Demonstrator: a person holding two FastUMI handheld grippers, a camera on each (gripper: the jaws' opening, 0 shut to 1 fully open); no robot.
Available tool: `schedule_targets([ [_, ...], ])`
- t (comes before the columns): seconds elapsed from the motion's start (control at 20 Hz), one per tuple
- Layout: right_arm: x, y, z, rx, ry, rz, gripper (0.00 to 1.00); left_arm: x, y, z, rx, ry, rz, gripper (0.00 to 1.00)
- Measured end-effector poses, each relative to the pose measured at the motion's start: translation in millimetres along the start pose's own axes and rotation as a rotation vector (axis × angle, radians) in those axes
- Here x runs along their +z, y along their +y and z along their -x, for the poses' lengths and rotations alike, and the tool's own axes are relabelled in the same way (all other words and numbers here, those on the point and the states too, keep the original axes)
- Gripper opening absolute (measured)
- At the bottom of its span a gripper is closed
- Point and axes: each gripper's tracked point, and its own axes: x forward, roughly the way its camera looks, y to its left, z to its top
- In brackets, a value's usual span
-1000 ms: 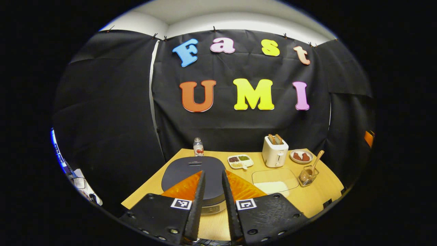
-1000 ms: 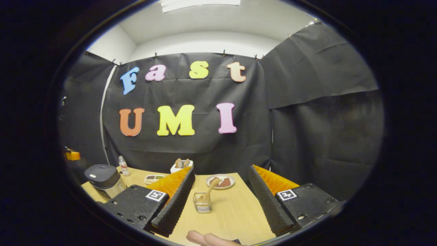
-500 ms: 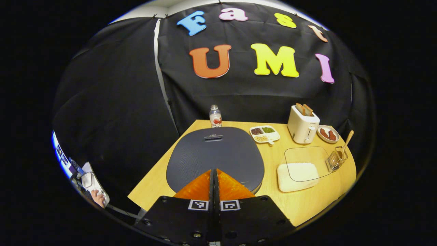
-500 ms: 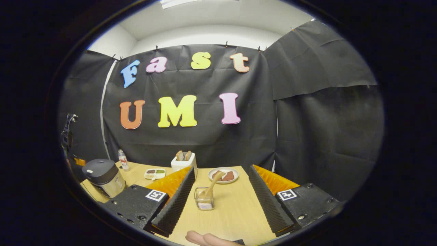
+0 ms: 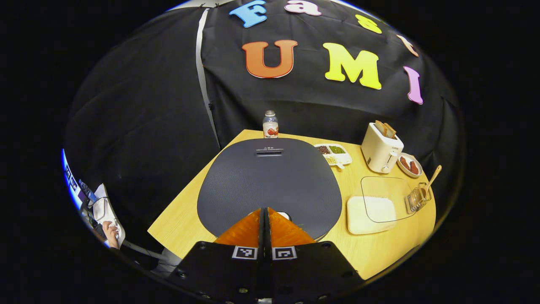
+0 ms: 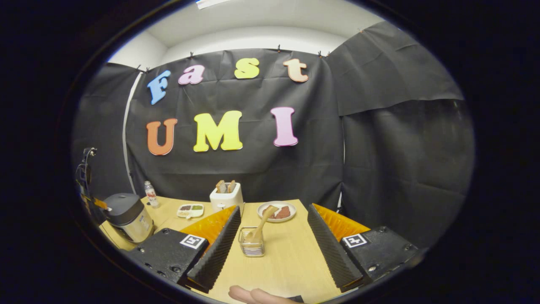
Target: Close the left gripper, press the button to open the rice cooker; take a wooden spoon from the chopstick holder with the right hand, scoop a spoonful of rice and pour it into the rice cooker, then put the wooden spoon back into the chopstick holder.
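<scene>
The rice cooker (image 5: 270, 177) has a dark grey lid, which lies closed just under my left gripper (image 5: 265, 210). That gripper is shut with nothing in it, and its tips hover at the lid's near edge beside a small white button (image 5: 284, 215). The cooker (image 6: 126, 215) also stands at the table's left in the right gripper view. My right gripper (image 6: 273, 209) is open and empty. Between and beyond its fingers sits the clear chopstick holder (image 6: 252, 247), with the wooden spoon (image 6: 263, 221) leaning in it. A clear box of white rice (image 5: 371, 209) lies right of the cooker, next to the holder (image 5: 415, 198).
At the back of the wooden table (image 5: 371, 253) stand a small bottle (image 5: 270, 124), a divided dish of beans (image 5: 335, 153), a white toaster (image 5: 382, 147) and a plate of brown pieces (image 5: 409, 164). A person's fingers (image 6: 253, 293) show at the bottom of the right gripper view.
My left gripper has shut and come down and forward, close over the cooker lid. The right gripper, still open, has drifted slightly nearer the chopstick holder.
</scene>
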Motion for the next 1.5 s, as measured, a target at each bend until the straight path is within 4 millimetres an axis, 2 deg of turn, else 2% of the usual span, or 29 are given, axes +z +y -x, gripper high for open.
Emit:
schedule_targets([
  [0.05,-1.7,0.7,-1.6,-0.001,0.004,0.001,0.97,-0.8,0.4,-0.5,0.006,0.002,-0.014,0.00],
  [0.1,-5.0,2.6,-2.5,0.002,0.010,0.003,1.00,-2.6,0.3,0.4,0.006,-0.001,-0.023,0.00],
  [0.35,-10.7,7.7,-1.3,0.016,0.023,0.002,0.97,-6.0,0.9,0.1,-0.002,-0.006,0.005,0.00],
  [0.45,-10.4,7.1,1.5,0.013,0.024,0.006,1.00,4.9,1.3,2.2,0.002,-0.042,0.008,0.00],
  [0.5,-11.5,6.0,2.2,0.011,0.026,0.008,0.97,8.0,-0.1,12.7,0.005,-0.068,0.010,0.00],
  [0.55,-11.6,5.9,4.1,0.012,0.026,0.012,1.00,20.9,1.3,17.1,0.023,-0.136,-0.011,0.00],
  [0.65,-11.8,5.5,6.3,0.008,0.027,0.021,1.00,50.3,4.0,43.1,0.069,-0.253,-0.030,0.00],
  [0.75,-12.7,4.4,10.0,0.007,0.028,0.024,1.00,75.4,-6.0,82.4,0.043,-0.338,-0.007,0.00],
  [0.95,-9.4,2.1,17.4,0.002,0.020,0.029,0.97,87.3,-32.3,133.3,-0.058,-0.442,0.031,0.00],
  [1.1,-9.6,2.1,17.9,0.000,0.017,0.038,1.00,83.7,-47.6,150.1,-0.107,-0.463,0.043,0.57],
  [1.15,-9.6,2.1,17.4,0.003,0.018,0.038,0.97,81.8,-48.8,154.7,-0.111,-0.465,0.046,0.76],
  [1.2,-11.1,2.3,17.7,0.006,0.019,0.034,1.00,80.3,-49.8,163.3,-0.115,-0.479,0.043,0.95],
  [1.25,-11.6,1.5,16.2,0.006,0.021,0.030,1.00,80.1,-50.6,168.3,-0.117,-0.492,0.041,0.98],
  [1.3,-14.0,0.3,11.7,0.004,0.026,0.025,1.00,78.4,-54.5,173.1,-0.123,-0.500,0.039,0.90],
  [1.35,-15.0,0.2,7.7,-0.002,0.025,0.022,1.00,76.8,-56.6,176.7,-0.130,-0.508,0.038,0.90],
  [1.4,-14.4,-0.8,2.5,-0.008,0.012,0.027,1.00,75.0,-58.4,179.4,-0.133,-0.516,0.039,0.98],
  [1.5,-21.1,4.7,-12.5,-0.001,0.004,0.059,1.00,72.1,-58.5,185.3,-0.128,-0.539,0.029,0.98],
])
